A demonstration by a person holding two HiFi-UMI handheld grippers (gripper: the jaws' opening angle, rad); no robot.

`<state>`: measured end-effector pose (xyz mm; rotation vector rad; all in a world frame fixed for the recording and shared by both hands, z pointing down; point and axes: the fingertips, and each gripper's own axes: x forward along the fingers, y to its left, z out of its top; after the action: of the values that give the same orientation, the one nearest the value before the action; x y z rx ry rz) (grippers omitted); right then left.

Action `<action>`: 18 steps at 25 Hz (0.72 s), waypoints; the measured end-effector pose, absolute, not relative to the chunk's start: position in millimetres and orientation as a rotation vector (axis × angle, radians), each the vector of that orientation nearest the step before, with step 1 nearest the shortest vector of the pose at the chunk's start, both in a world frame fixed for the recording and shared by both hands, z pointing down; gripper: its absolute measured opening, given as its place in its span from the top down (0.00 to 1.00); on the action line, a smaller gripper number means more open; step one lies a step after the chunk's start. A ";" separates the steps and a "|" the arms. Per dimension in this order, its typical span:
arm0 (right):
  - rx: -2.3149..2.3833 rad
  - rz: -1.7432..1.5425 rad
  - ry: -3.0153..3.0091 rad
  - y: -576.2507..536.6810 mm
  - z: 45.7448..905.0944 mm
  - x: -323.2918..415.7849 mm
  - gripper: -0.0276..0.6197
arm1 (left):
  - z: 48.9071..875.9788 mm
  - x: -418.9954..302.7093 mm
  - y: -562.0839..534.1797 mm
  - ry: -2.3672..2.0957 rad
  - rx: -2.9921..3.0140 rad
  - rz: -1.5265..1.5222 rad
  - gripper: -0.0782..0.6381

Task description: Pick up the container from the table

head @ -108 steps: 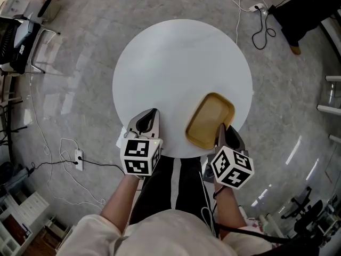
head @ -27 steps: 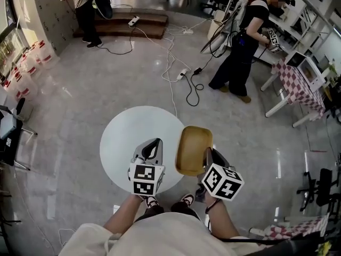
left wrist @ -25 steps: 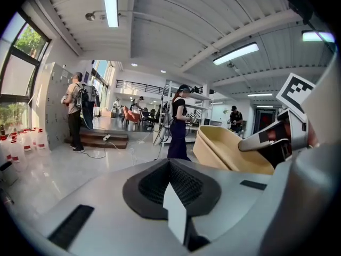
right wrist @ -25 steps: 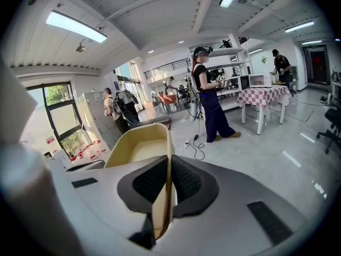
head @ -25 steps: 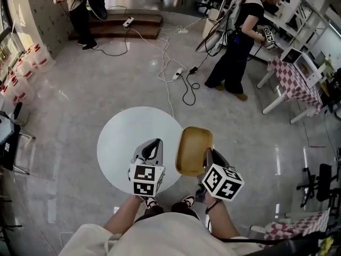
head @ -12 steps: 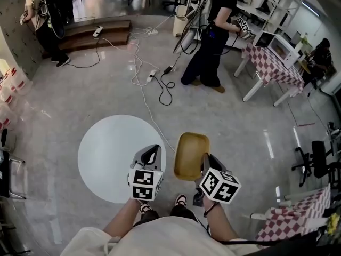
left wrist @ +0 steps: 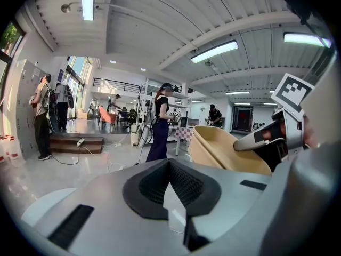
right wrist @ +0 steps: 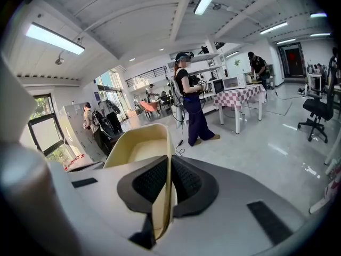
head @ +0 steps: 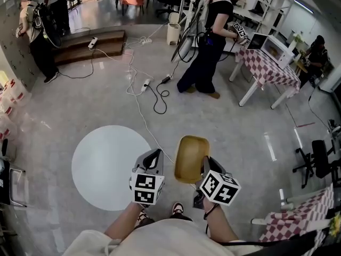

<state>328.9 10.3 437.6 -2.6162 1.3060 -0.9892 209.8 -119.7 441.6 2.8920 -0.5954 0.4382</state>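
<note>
Right gripper point(head: 205, 163) pinches the near wall of the tan container point(head: 191, 154) between its pads, open side up, clear of the white table point(head: 101, 167) and out over the floor. One edge grip looks enough for a light tray, so the left gripper point(head: 153, 157) hangs alongside, jaws pressed together, empty.

One tan container point(head: 191, 159), one round white table point(head: 106, 167), and two handheld grippers (one left gripper point(head: 155, 153), one right gripper point(head: 205, 163)).

Bright ceiling striplights point(right wrist: 53, 38), fisheye-warped edges
</note>
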 end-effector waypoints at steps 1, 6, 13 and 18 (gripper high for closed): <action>-2.613 -0.991 1.307 13.0 437.8 332.0 0.89 | 440.6 213.6 -116.5 -0.596 2.897 0.436 0.87; -2.596 -1.007 1.306 34.2 443.2 356.7 0.89 | 437.2 239.9 -97.3 -0.607 2.910 0.411 0.87; -2.572 -0.968 1.277 62.6 438.8 392.3 0.89 | 427.9 276.4 -68.7 -0.575 2.962 0.420 0.87; -2.559 -0.971 1.286 78.0 443.5 416.3 0.89 | 423.1 300.8 -54.4 -0.597 2.990 0.401 0.87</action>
<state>416.3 78.0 443.5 -2.5587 1.2864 -0.9705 300.8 -54.4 423.1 2.9901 -0.5971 0.4014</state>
